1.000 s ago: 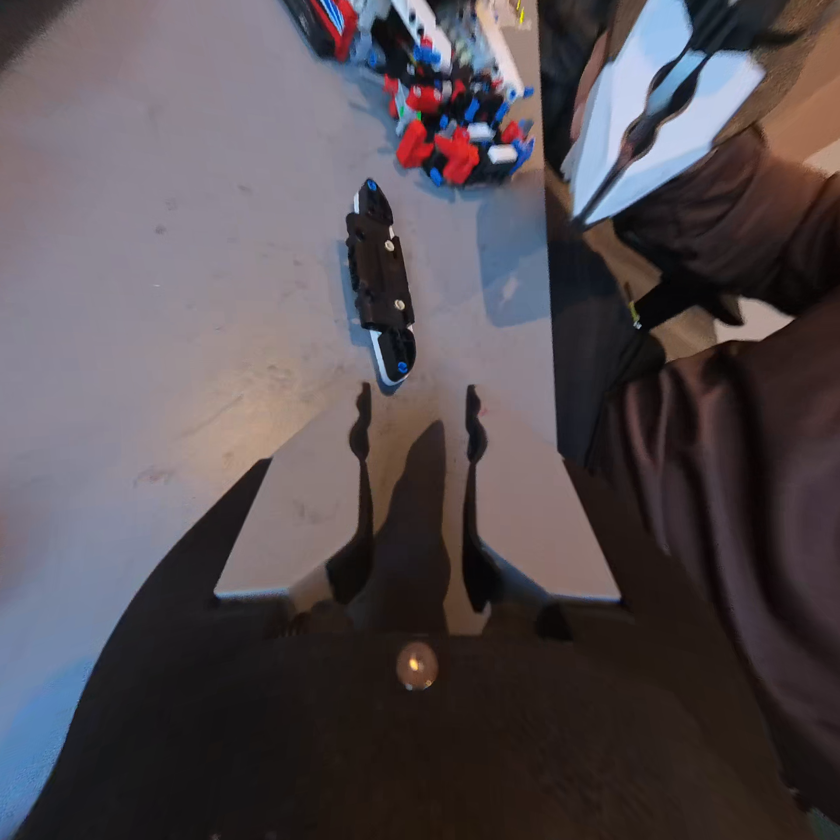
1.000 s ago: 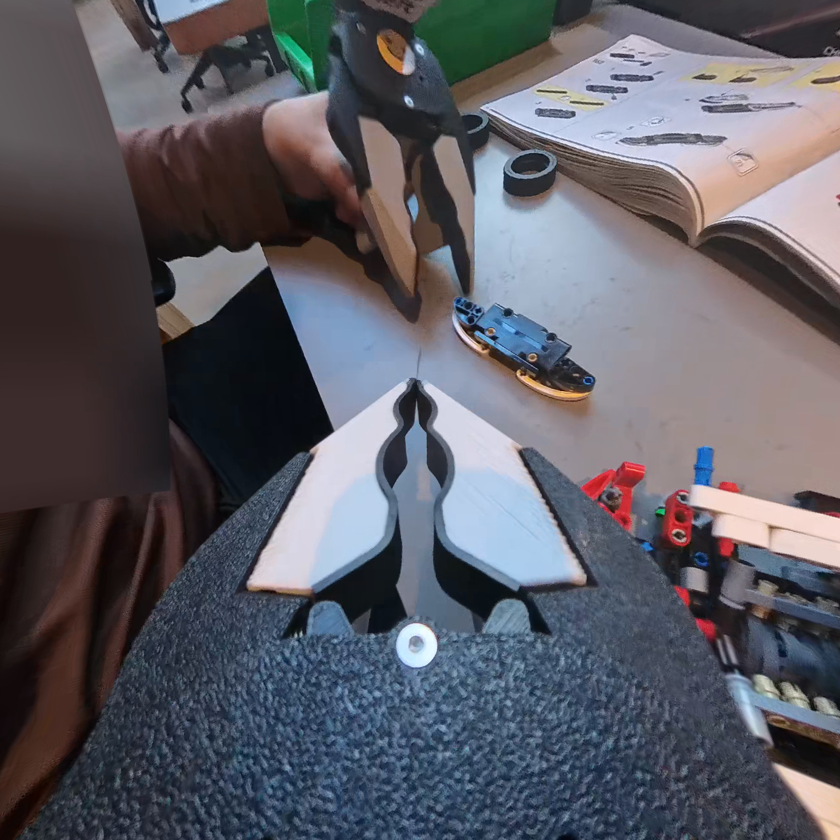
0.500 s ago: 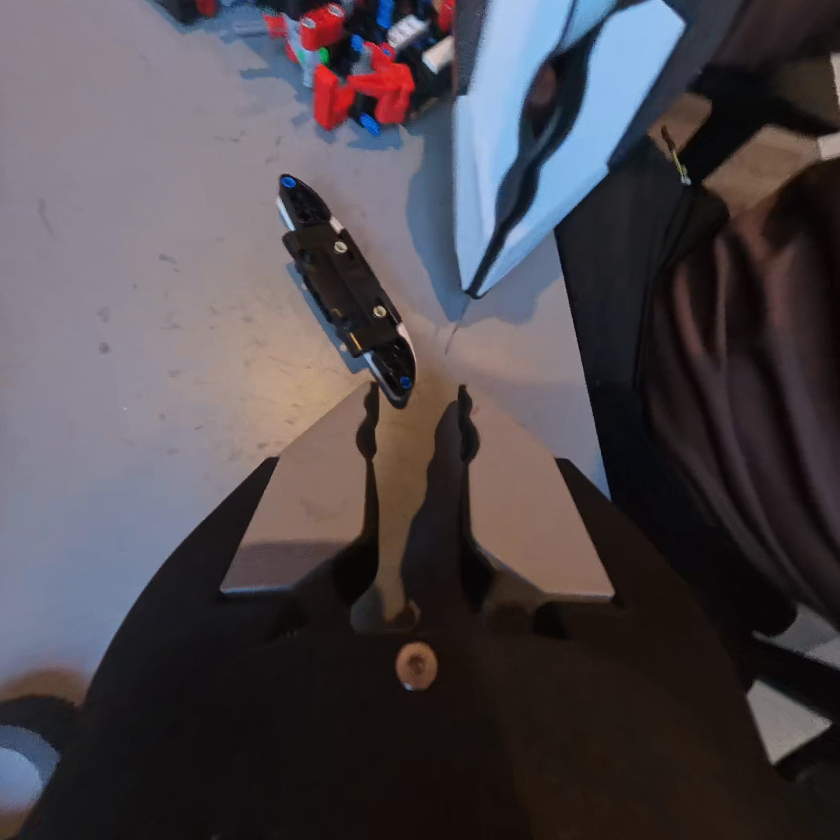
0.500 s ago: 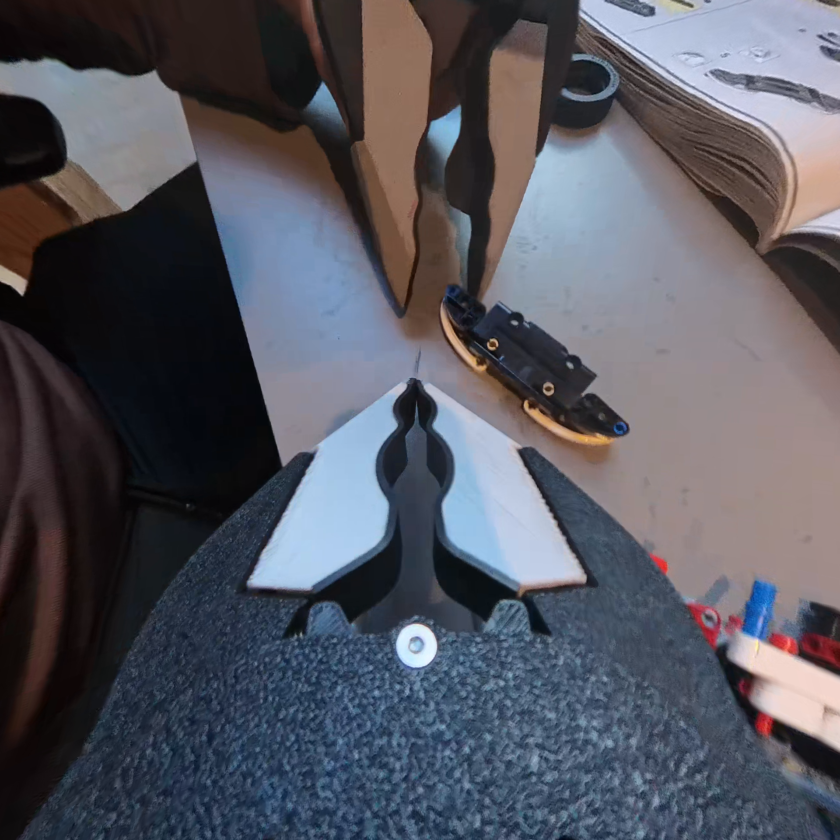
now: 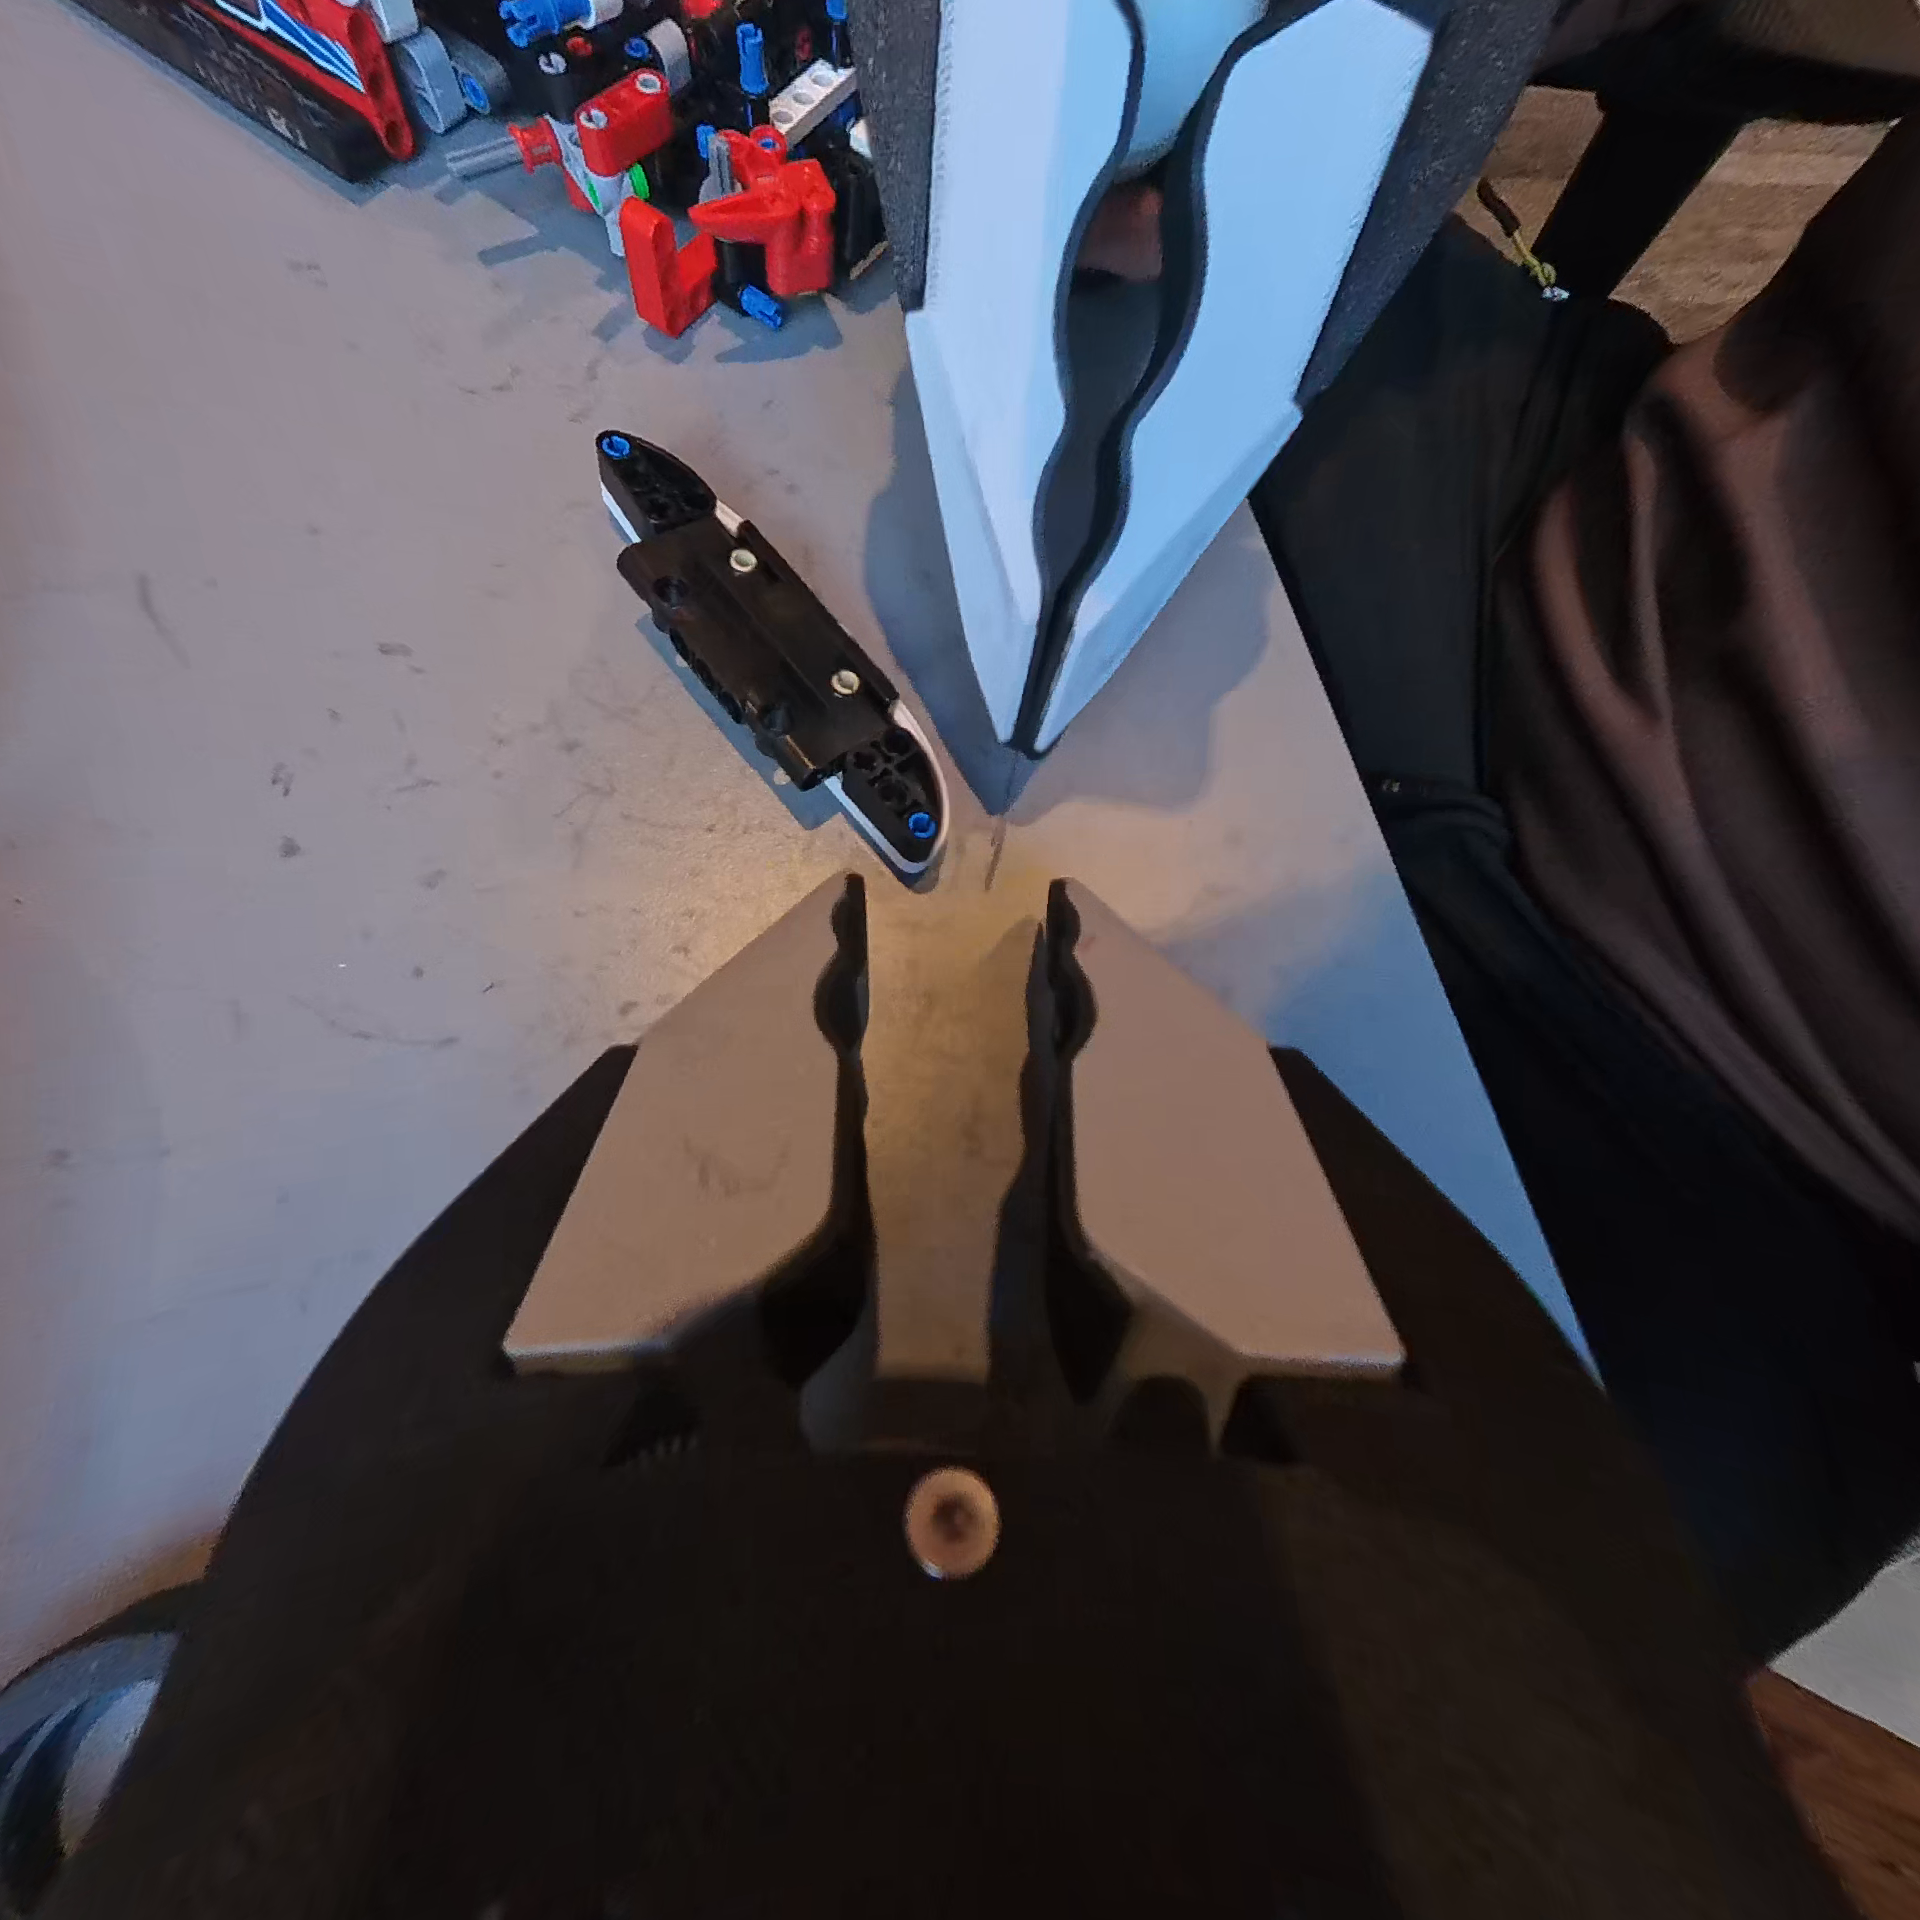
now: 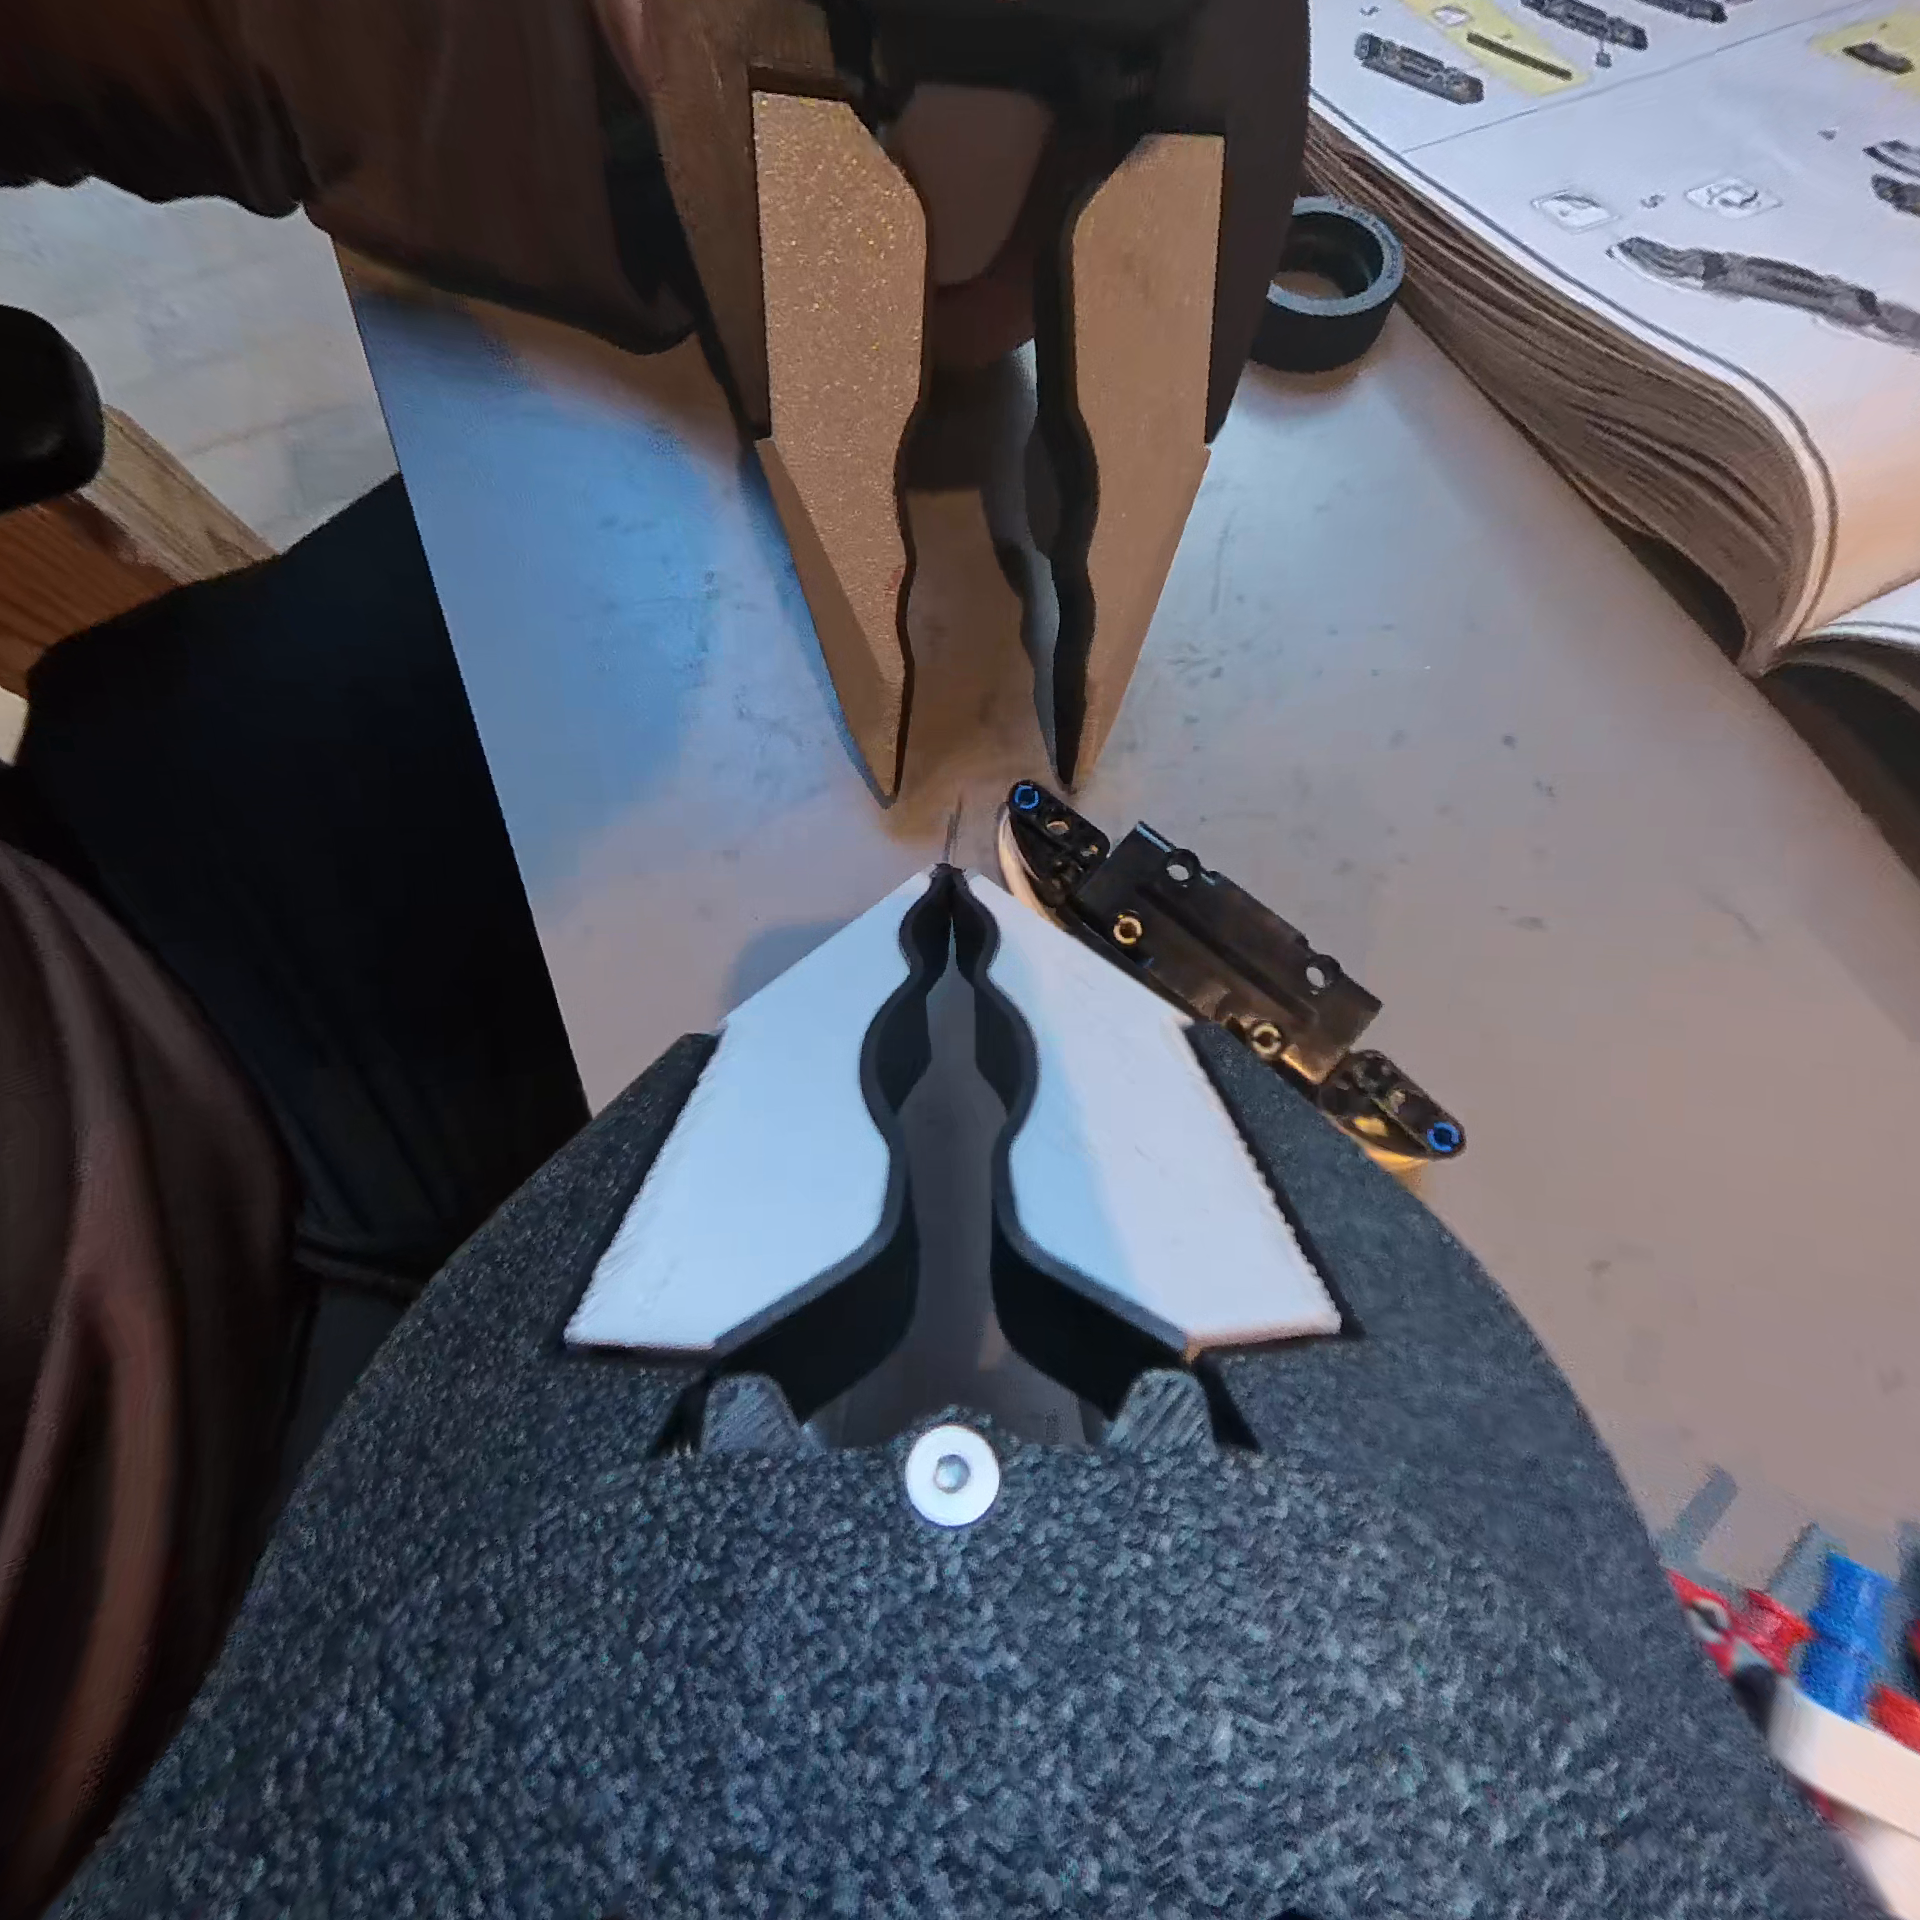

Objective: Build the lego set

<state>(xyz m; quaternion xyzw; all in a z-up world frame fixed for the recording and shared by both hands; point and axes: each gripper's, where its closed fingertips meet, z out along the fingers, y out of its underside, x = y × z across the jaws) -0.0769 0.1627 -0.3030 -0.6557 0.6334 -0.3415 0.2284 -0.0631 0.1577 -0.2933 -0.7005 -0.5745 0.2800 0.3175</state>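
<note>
A long black lego assembly point(image 5: 769, 644) with white curved panels under it and blue pins at both ends lies flat on the grey table point(image 5: 312, 831). It also shows in the right wrist view point(image 6: 1195, 956). My left gripper point(image 5: 954, 894) is open and empty, its tips just short of the assembly's near end. My right gripper point(image 6: 951, 878) is shut. A hair-thin sliver sticks out of its tips; I cannot tell what it is. The two grippers point at each other, tips a short way apart, beside that end. The right gripper shows in the left wrist view point(image 5: 1023, 740), the left gripper in the right wrist view point(image 6: 982, 784).
A pile of red, blue and black lego parts point(image 5: 717, 208) and a partly built red and black model point(image 5: 281, 94) lie beyond the assembly. An open instruction booklet point(image 6: 1662, 312) and a black tyre point(image 6: 1325, 281) lie on the table. The table edge point(image 5: 1351, 831) runs beside the grippers, with the person's dark clothing past it.
Both grippers have come toward each other and down to the table beside the assembly's end. The left stays open and the right stays shut. The assembly has not moved.
</note>
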